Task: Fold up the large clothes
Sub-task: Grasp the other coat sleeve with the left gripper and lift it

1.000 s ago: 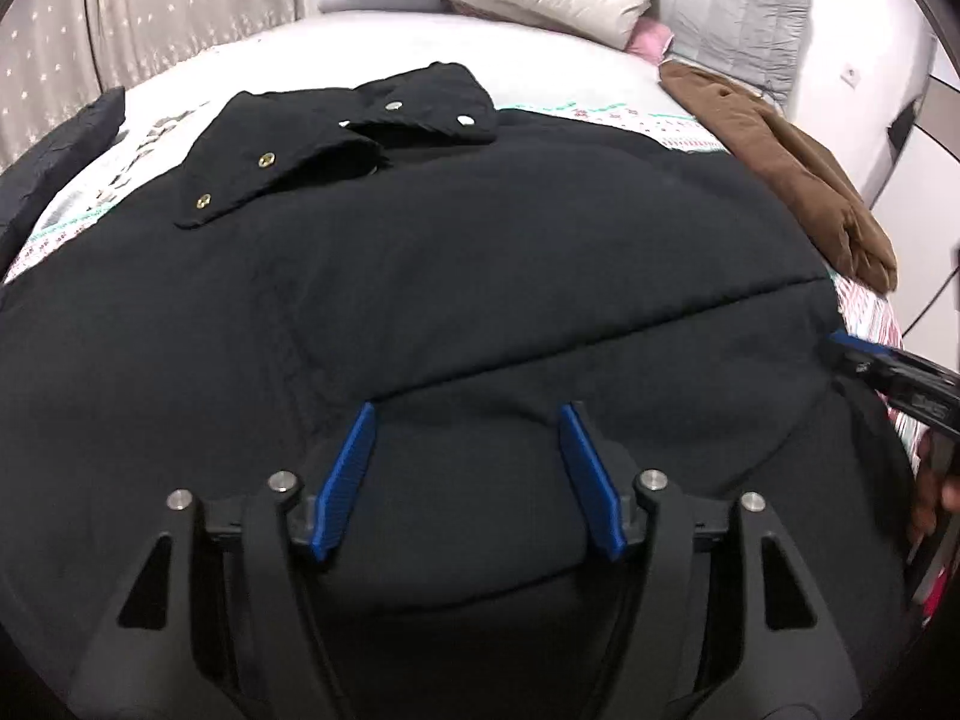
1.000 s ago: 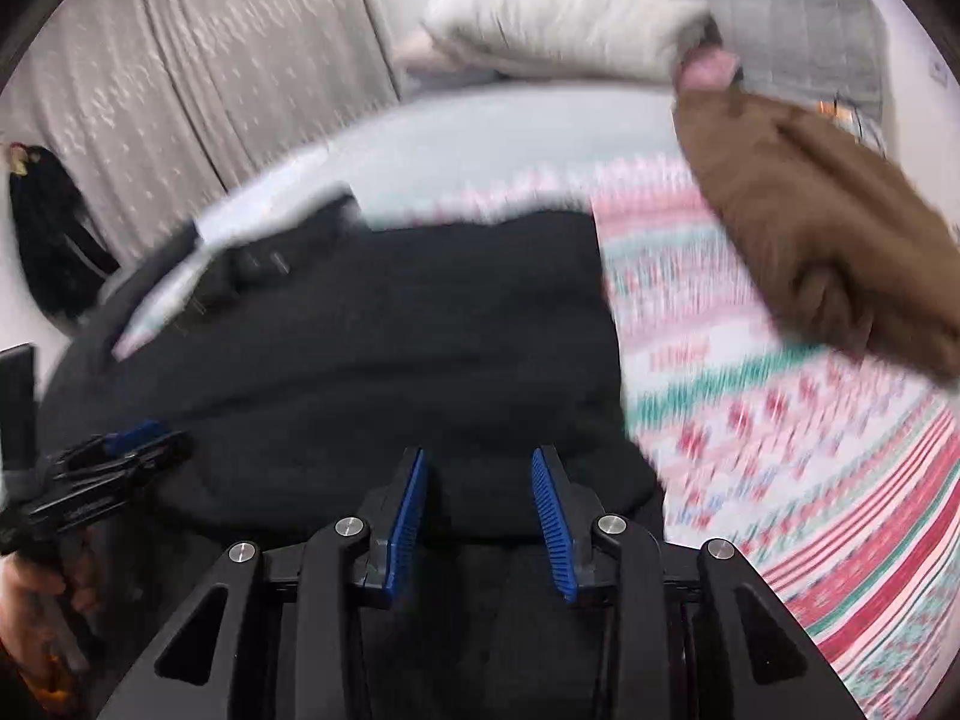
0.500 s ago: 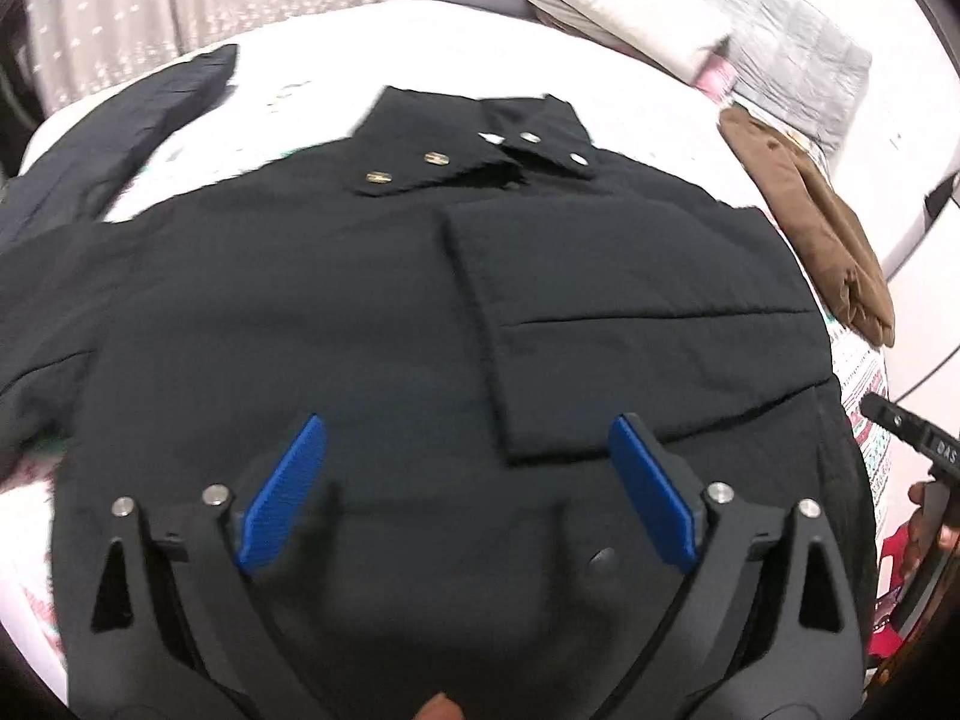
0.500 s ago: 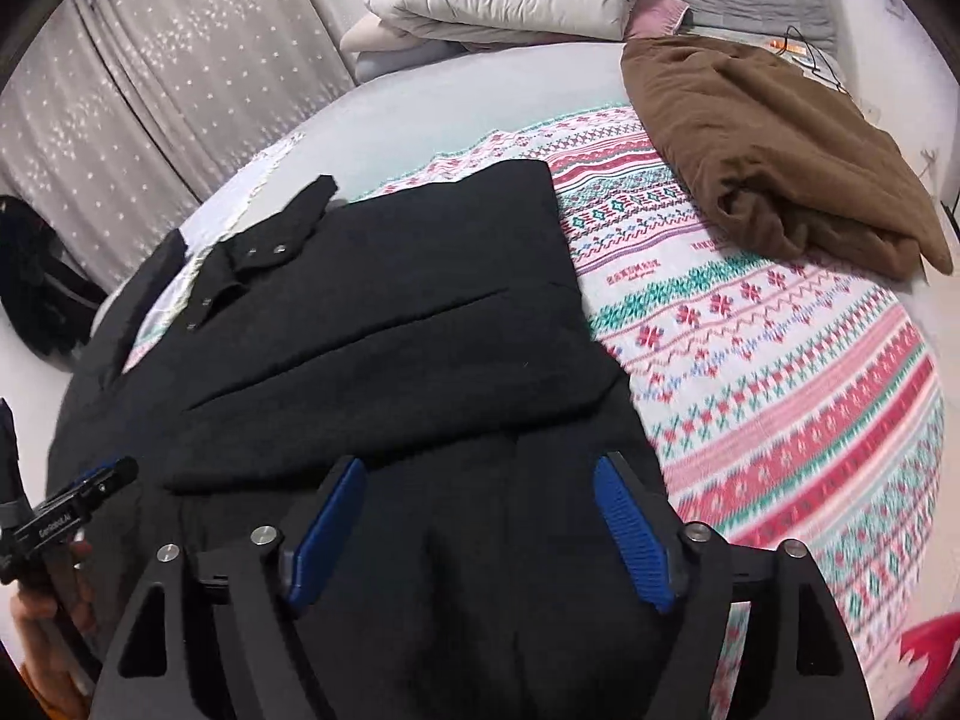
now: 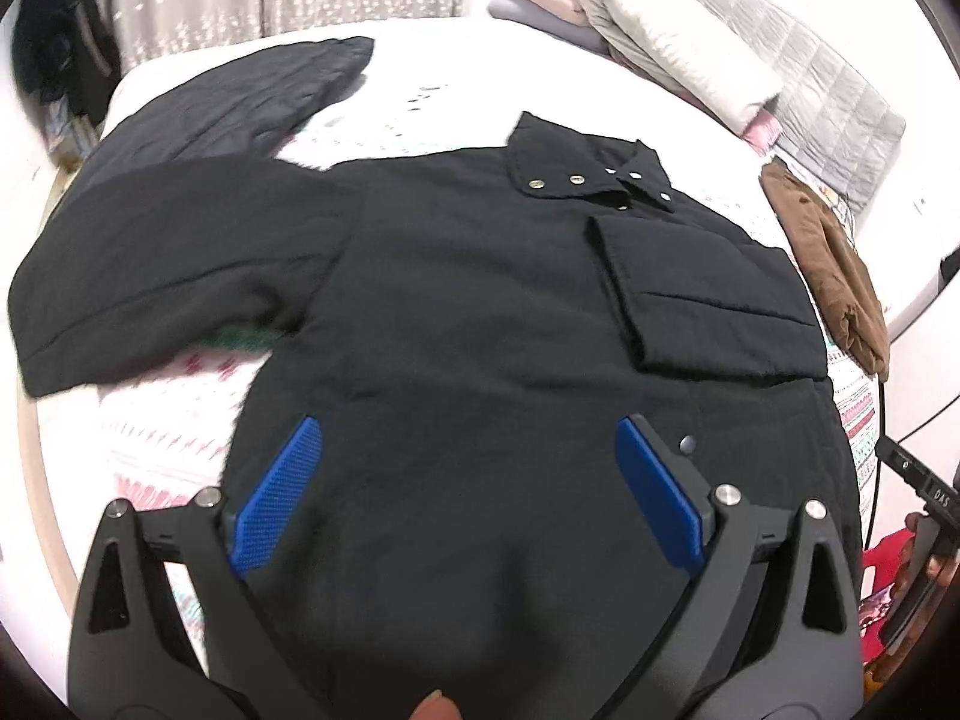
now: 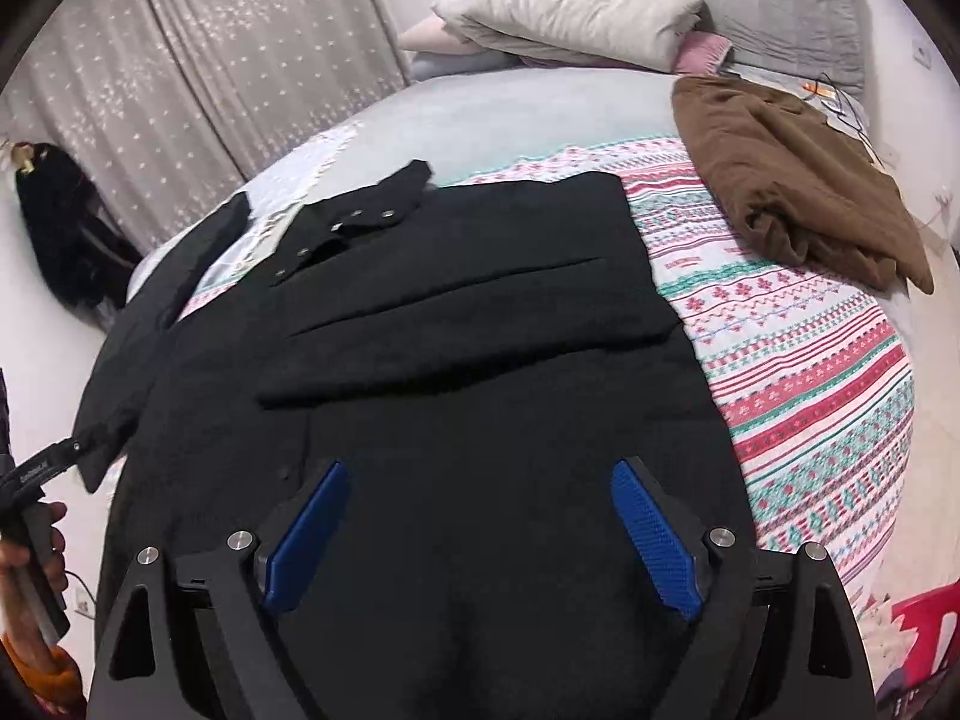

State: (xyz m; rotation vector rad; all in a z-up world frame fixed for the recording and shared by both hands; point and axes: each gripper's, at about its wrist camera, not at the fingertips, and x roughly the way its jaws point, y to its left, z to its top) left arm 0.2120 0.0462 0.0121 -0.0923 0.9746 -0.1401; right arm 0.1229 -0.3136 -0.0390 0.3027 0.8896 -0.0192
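Both grippers tilt steeply down over the near hem of a black coat: the left gripper stands wide with nothing between its blue pads, and the right gripper has its jaws still opening, likewise empty. Beyond them the coat lies flat on a patterned bedspread, right sleeve folded across the chest, left sleeve stretched out left, collar far. A brown garment lies far right.

I see a matt black cloth coat with shiny metal snaps at its collar. Beside the coat, the patterned bedspread looks woven; beyond it lies soft brown fabric.
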